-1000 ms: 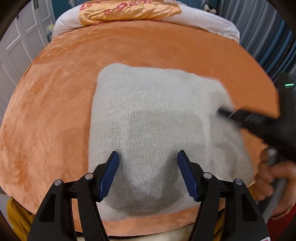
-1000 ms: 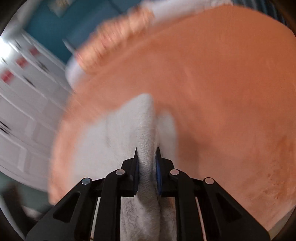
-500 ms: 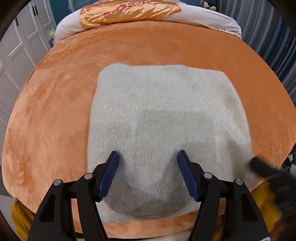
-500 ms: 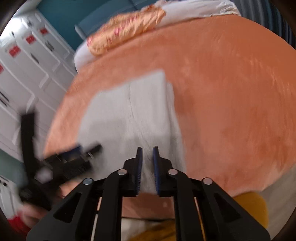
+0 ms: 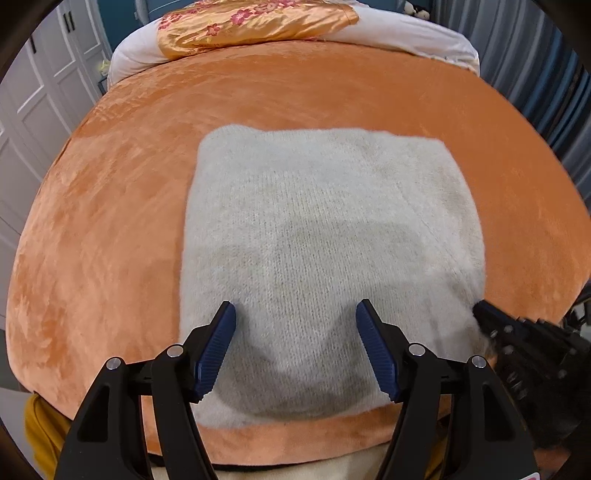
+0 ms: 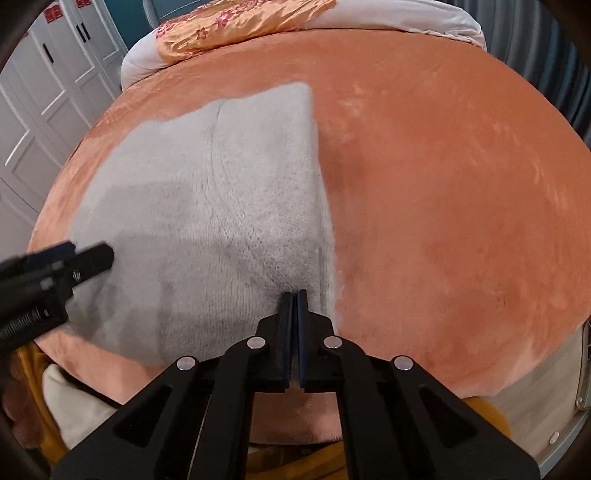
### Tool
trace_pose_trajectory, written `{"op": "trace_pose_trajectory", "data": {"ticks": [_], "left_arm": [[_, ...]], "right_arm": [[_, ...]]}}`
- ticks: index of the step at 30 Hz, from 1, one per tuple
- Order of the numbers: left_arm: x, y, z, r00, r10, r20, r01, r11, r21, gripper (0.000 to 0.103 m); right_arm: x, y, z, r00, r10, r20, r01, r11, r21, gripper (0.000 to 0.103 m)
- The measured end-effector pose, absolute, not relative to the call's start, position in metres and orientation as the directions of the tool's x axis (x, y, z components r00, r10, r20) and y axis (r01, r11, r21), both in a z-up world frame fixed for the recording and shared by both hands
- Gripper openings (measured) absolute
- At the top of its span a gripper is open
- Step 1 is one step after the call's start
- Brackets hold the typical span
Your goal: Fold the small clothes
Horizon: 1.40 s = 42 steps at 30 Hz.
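A pale grey knitted garment [image 5: 325, 236] lies folded into a flat rectangle on the orange plush bedspread [image 5: 110, 221]; it also shows in the right wrist view [image 6: 221, 206]. My left gripper [image 5: 295, 347] is open and empty, hovering over the garment's near edge. My right gripper [image 6: 294, 295] is shut, its tips at the garment's near right corner; nothing shows between its pads. It appears at the right edge of the left wrist view [image 5: 491, 317]. The left gripper appears at the left of the right wrist view [image 6: 74, 262].
An orange floral satin pillow [image 5: 255, 26] and a white duvet [image 5: 413, 33] lie at the head of the bed. White wardrobe doors [image 6: 44, 96] stand on the left, blue-grey curtains [image 5: 546, 85] on the right. The bed's near edge [image 5: 295, 439] is just below the garment.
My right gripper carried a fold of the garment across, let it go and laid it flat, then drew back to the near right corner and shut. The left gripper stayed in place, open.
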State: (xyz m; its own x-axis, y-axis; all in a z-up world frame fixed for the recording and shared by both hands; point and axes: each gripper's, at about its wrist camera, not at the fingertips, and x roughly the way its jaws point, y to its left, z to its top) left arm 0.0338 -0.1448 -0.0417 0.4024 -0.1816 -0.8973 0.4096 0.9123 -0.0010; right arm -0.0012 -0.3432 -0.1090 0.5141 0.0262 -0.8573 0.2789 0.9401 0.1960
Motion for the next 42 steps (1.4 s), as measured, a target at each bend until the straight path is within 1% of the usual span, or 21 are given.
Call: {"op": "trace_pose_trajectory", "data": {"ticks": [2, 4, 6, 7, 8, 13, 14, 15, 17, 19, 20, 22, 24, 26, 27, 29, 30, 31, 34, 37, 42], "left_arm": [[0.041, -0.126, -0.029, 0.398, -0.237, -0.886, 0.373, 0.924, -0.079, 0.07], [0.049, -0.113, -0.023, 0.404, -0.264, -0.876, 0.343, 0.931, -0.123, 0.079], [0.059, -0.105, -0.023, 0.393, -0.271, -0.879, 0.329, 0.934, -0.141, 0.079], [0.066, -0.101, -0.026, 0.382, -0.271, -0.883, 0.315, 0.937, -0.151, 0.079], [0.072, -0.097, -0.029, 0.368, -0.271, -0.89, 0.299, 0.94, -0.163, 0.079], [0.095, -0.09, -0.059, 0.268, -0.305, -0.914, 0.241, 0.94, -0.243, 0.08], [0.098, -0.09, -0.064, 0.258, -0.309, -0.915, 0.236, 0.939, -0.251, 0.082], [0.1, -0.091, -0.07, 0.25, -0.317, -0.915, 0.233, 0.937, -0.261, 0.088], [0.103, -0.092, -0.081, 0.238, -0.327, -0.915, 0.22, 0.935, -0.277, 0.09], [0.106, -0.093, -0.089, 0.229, -0.335, -0.914, 0.2, 0.935, -0.293, 0.098], [0.107, -0.093, -0.091, 0.226, -0.337, -0.914, 0.189, 0.936, -0.298, 0.098], [0.108, -0.097, -0.093, 0.224, -0.341, -0.913, 0.191, 0.934, -0.302, 0.098], [0.107, -0.104, -0.089, 0.238, -0.325, -0.915, 0.223, 0.935, -0.274, 0.098], [0.105, -0.112, -0.083, 0.255, -0.304, -0.918, 0.269, 0.934, -0.234, 0.09], [0.103, -0.116, -0.078, 0.261, -0.297, -0.919, 0.291, 0.931, -0.219, 0.083], [0.101, -0.118, -0.072, 0.268, -0.293, -0.918, 0.318, 0.926, -0.203, 0.072], [0.099, -0.118, -0.067, 0.272, -0.295, -0.916, 0.331, 0.923, -0.199, 0.063], [0.098, -0.117, -0.063, 0.277, -0.297, -0.914, 0.341, 0.919, -0.196, 0.054], [0.093, -0.113, -0.044, 0.291, -0.331, -0.898, 0.385, 0.9, -0.207, 0.04], [0.086, -0.114, -0.023, 0.294, -0.377, -0.878, 0.426, 0.874, -0.233, 0.034], [0.061, -0.113, 0.011, 0.312, -0.44, -0.842, 0.493, 0.832, -0.253, 0.032]], "right_arm": [[-0.003, -0.355, -0.088, 0.568, 0.071, -0.82, 0.286, 0.917, 0.277, 0.004], [-0.001, -0.365, -0.078, 0.593, 0.097, -0.799, 0.293, 0.898, 0.327, 0.011], [0.009, -0.375, -0.081, 0.597, 0.128, -0.792, 0.297, 0.881, 0.367, 0.027], [0.012, -0.375, -0.084, 0.592, 0.125, -0.796, 0.304, 0.88, 0.364, 0.04], [0.017, -0.376, -0.089, 0.581, 0.124, -0.804, 0.31, 0.88, 0.359, 0.046], [0.047, -0.377, -0.128, 0.53, 0.212, -0.821, 0.327, 0.842, 0.429, 0.056], [0.05, -0.378, -0.133, 0.525, 0.226, -0.82, 0.332, 0.833, 0.442, 0.059], [0.054, -0.378, -0.14, 0.524, 0.247, -0.815, 0.333, 0.822, 0.463, 0.062], [0.061, -0.379, -0.15, 0.518, 0.294, -0.803, 0.336, 0.793, 0.508, 0.064], [0.062, -0.378, -0.156, 0.518, 0.33, -0.79, 0.333, 0.772, 0.541, 0.068], [0.065, -0.379, -0.161, 0.518, 0.348, -0.782, 0.334, 0.759, 0.559, 0.069], [0.066, -0.38, -0.162, 0.521, 0.363, -0.772, 0.328, 0.75, 0.575, 0.069], [0.068, -0.378, -0.16, 0.526, 0.376, -0.763, 0.311, 0.75, 0.584, 0.062], [0.064, -0.38, -0.159, 0.531, 0.388, -0.753, 0.302, 0.743, 0.597, 0.047], [0.063, -0.379, -0.157, 0.534, 0.391, -0.749, 0.297, 0.743, 0.6, 0.039], [0.06, -0.377, -0.146, 0.549, 0.375, -0.747, 0.291, 0.752, 0.592, 0.032], [0.059, -0.375, -0.14, 0.559, 0.367, -0.743, 0.286, 0.756, 0.589, 0.03], [0.056, -0.373, -0.133, 0.573, 0.361, -0.736, 0.278, 0.759, 0.588, 0.03], [0.047, -0.364, -0.111, 0.617, 0.354, -0.703, 0.261, 0.751, 0.607, 0.029], [0.032, -0.358, -0.088, 0.653, 0.34, -0.676, 0.248, 0.748, 0.616, 0.028], [-0.004, -0.357, -0.057, 0.705, 0.302, -0.642, 0.252, 0.74, 0.624, 0.028]]}}
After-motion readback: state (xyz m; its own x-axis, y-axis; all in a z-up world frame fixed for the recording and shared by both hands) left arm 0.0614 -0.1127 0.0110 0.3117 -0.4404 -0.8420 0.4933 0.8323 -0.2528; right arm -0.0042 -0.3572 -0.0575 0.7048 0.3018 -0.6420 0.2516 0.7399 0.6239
